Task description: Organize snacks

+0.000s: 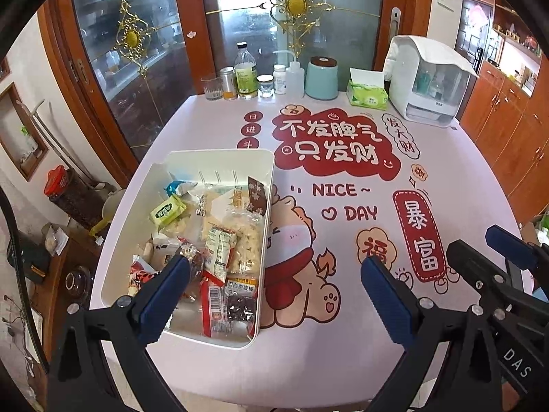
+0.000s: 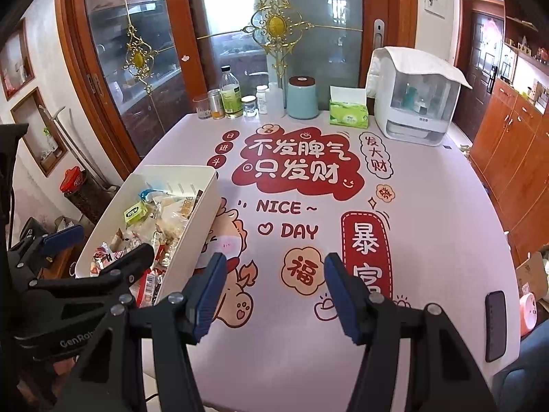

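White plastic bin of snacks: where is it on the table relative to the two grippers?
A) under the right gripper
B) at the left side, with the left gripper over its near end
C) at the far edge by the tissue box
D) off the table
B: the white plastic bin sits at the table's left side, and the left gripper hangs open with one finger over the bin's near end; the right gripper is over bare tablecloth.

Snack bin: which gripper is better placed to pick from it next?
Left. The left gripper hangs open with one finger over the white snack bin; the right gripper is open over bare tablecloth beside it.
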Motion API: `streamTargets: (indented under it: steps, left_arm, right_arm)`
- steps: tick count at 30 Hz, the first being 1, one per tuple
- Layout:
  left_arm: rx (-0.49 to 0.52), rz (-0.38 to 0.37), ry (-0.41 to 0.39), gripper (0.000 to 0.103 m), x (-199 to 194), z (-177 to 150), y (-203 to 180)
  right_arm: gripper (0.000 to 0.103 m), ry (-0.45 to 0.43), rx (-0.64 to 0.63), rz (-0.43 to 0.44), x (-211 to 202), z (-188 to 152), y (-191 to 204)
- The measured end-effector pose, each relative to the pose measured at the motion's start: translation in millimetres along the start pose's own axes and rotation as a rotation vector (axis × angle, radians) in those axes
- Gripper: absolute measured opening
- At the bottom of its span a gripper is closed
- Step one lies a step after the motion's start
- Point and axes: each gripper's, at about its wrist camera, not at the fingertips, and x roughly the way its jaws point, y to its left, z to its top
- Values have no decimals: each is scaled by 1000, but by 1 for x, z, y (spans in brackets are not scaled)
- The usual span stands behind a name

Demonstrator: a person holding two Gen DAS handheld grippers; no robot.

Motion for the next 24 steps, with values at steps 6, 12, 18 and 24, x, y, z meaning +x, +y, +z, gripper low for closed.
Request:
streamTargets:
  steps: [6,12,18,24]
  left_arm:
    - [3,-13,19,99,3,-3,6]
    - [4,-16,22,99,5,-3,9]
    - [2,-16,21,99,5,-3,11]
    - [-1,-18,26,99,8,-2,20]
  right_arm:
    - [59,18,11,3,3,-3,4]
    - [59,23,16,-1,4,-5,9]
    - [59,22,14,1,4,-5,9]
    - [59,21,11,-1,6,-5,18]
